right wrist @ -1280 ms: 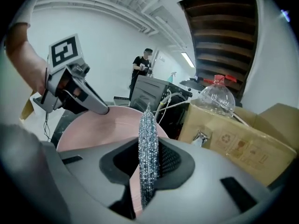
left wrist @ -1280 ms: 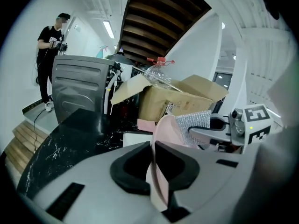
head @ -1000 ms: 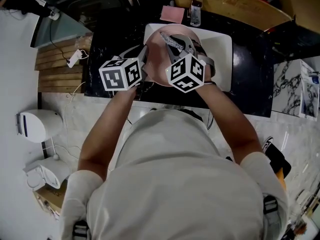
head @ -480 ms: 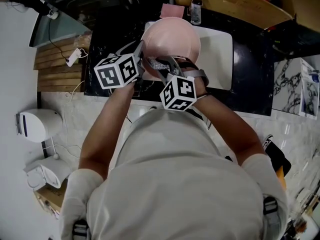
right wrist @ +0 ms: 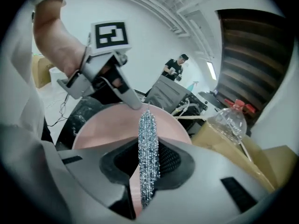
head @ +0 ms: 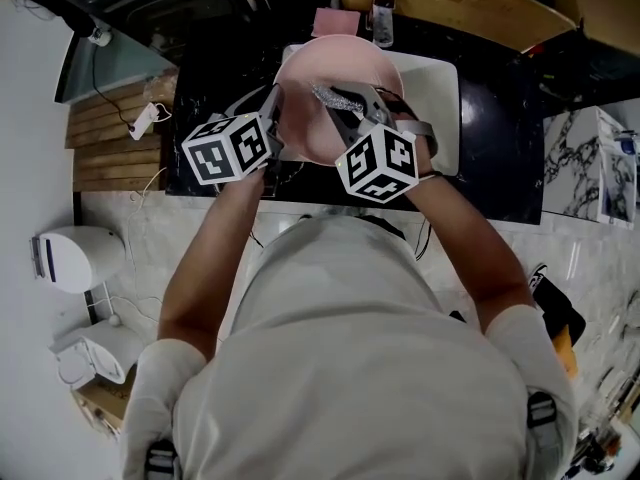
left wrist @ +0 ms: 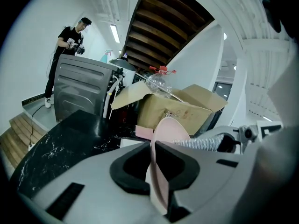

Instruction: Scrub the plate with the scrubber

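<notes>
A pink plate point(head: 330, 73) is held tilted over the white sink point(head: 438, 93). My left gripper point(head: 279, 110) clamps the plate's left rim; its jaws are closing, with the rim point(left wrist: 159, 181) between the pads. In the left gripper view the plate point(left wrist: 170, 129) stands edge-on. My right gripper point(head: 352, 108) is shut on a silvery steel scrubber point(head: 337, 96) that lies against the plate's face. In the right gripper view the scrubber point(right wrist: 148, 146) stands upright between the jaws, with the plate point(right wrist: 105, 125) just behind it.
The sink is set in a black marble counter point(head: 500, 168). Behind it lie a pink sponge point(head: 335, 21), a plastic bottle point(head: 381, 20) and an open cardboard box point(head: 455, 3). A person point(left wrist: 69, 45) stands far off beside a grey machine point(left wrist: 79, 87).
The right gripper drew the scrubber down the plate toward me, then pushed it back up across the face. The left gripper and plate shifted slightly left and up.
</notes>
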`<state>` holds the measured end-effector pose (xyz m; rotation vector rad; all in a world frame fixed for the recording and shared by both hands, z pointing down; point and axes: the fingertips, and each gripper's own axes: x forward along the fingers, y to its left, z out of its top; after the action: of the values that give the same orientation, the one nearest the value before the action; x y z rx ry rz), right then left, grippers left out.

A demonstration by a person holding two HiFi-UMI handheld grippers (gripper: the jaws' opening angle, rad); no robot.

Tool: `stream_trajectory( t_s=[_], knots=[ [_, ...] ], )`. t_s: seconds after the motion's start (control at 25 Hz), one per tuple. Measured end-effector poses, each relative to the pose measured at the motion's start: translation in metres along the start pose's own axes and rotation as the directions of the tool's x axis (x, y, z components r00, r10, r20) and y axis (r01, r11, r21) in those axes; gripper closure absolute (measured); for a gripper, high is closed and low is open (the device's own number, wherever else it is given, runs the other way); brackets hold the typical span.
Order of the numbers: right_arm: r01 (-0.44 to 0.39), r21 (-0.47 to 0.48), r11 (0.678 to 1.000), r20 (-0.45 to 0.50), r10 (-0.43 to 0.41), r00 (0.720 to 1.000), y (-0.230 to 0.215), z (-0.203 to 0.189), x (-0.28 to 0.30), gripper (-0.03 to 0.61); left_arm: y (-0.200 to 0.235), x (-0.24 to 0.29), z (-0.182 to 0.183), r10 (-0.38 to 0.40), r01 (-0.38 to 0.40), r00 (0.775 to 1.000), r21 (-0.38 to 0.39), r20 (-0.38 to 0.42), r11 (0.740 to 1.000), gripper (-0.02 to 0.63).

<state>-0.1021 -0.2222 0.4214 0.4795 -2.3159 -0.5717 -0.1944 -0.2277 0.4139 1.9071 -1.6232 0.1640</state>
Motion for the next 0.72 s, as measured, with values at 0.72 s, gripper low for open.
stream_trajectory(
  t_s=[0.72],
  knots=[
    [0.006,-0.051,0.999,-0.040,-0.008,0.999,0.006,-0.012,0.015,0.500,-0.011,-0.008,0.005,-0.024,0.024,1.000,-0.019,0.020,1.000,0.574]
  ],
)
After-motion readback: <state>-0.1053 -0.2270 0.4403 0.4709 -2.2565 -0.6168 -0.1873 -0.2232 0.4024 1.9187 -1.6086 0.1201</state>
